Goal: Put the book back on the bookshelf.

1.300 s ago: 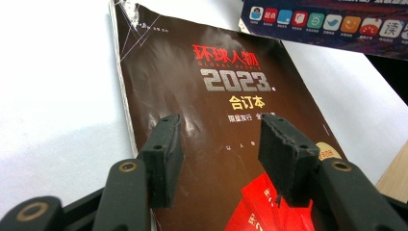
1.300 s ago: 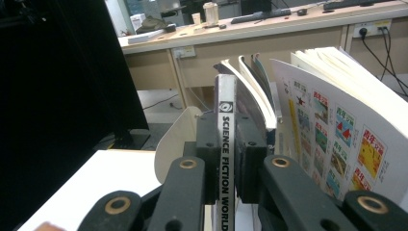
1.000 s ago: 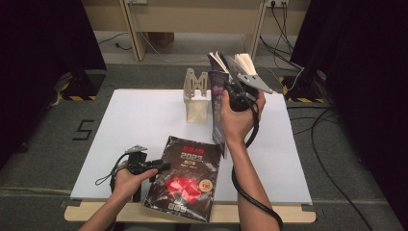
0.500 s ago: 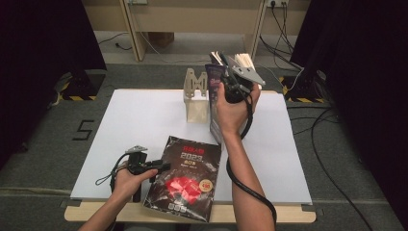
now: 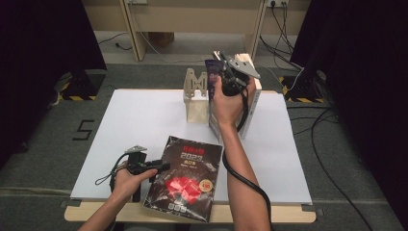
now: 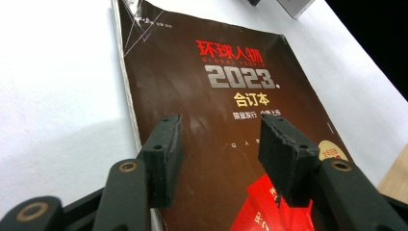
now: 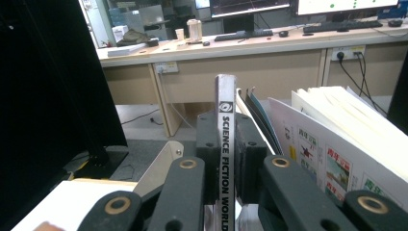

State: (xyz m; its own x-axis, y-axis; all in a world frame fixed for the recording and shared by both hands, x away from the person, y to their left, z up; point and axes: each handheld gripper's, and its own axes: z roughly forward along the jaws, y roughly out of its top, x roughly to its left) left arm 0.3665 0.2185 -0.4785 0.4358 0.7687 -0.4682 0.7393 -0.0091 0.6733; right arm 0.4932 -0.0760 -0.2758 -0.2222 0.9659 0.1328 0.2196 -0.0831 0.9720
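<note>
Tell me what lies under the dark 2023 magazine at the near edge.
The dark 2023 magazine lies flat on the white table top, its near corner over the wooden table edge. Whether anything is under it cannot be seen; the cover hides that.

Bare forearms, two black hand-held grippers

Left hand-held gripper (image 6: 219,144) and right hand-held gripper (image 7: 226,159): matte black jaws, brass-ringed screws, foam pads, grey triangular plates, trailing black cables.

A white counter (image 5: 144,115) stood on grey carpet marked with a black 5 (image 5: 82,130). Beyond it ran a wooden desk (image 7: 250,53) bearing a keyboard (image 7: 245,34) and monitors (image 7: 250,6). Black curtains (image 5: 43,48) hung at both sides, and cables (image 5: 332,159) trailed across the floor.
</note>
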